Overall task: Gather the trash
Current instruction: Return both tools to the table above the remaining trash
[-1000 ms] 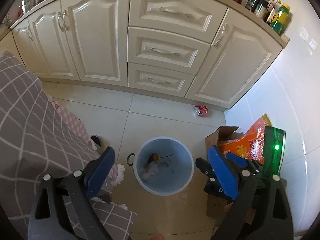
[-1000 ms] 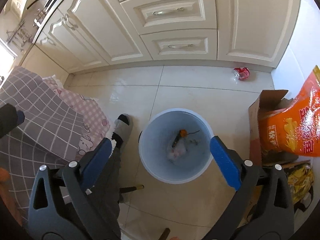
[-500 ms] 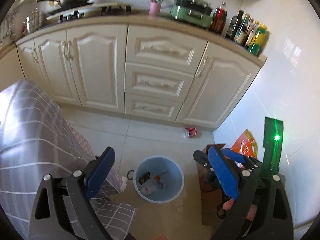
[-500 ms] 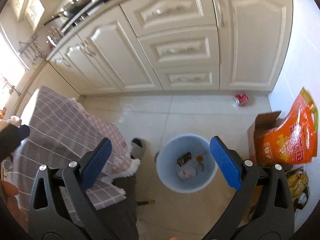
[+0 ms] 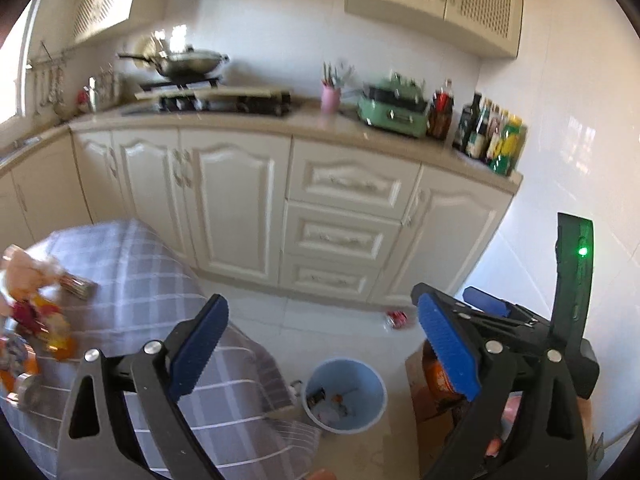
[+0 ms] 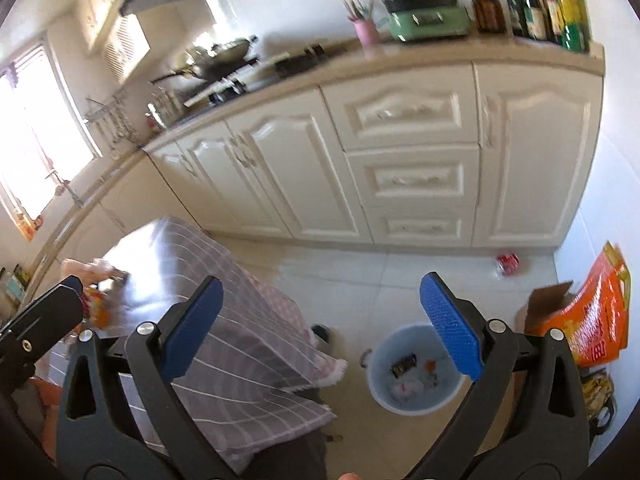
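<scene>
Raised and tilted up since a second ago: both cameras, then close over the bin, now well above it, taking in counter and wall cupboards. Both views motion-blurred.

Left gripper (image 5: 324, 344): jaws spread wide, nothing between the blue pads. Right gripper (image 6: 322, 330): likewise released, empty; also seen in the left view at right, green light lit on its body.

Light blue bin (image 6: 414, 368) on the tiled floor, small below the right pad in the right view, low centre in the left view (image 5: 345, 394). Inside: dark wrapper (image 6: 403, 364), an orange scrap, pale crumpled bits.

Red crushed can (image 6: 507, 264) on the floor against the cabinet base, well apart from the bin, near the right wall.

Grey checked cloth (image 5: 160, 320) draped over a table at left; colourful litter heap (image 5: 32, 320) at its far left edge, blurred, contents unclear.

Orange bag (image 6: 600, 320) standing in a cardboard box (image 6: 546, 304) beside the bin, against the right wall.

Slippered foot (image 6: 322, 332) at the cloth's edge.
</scene>
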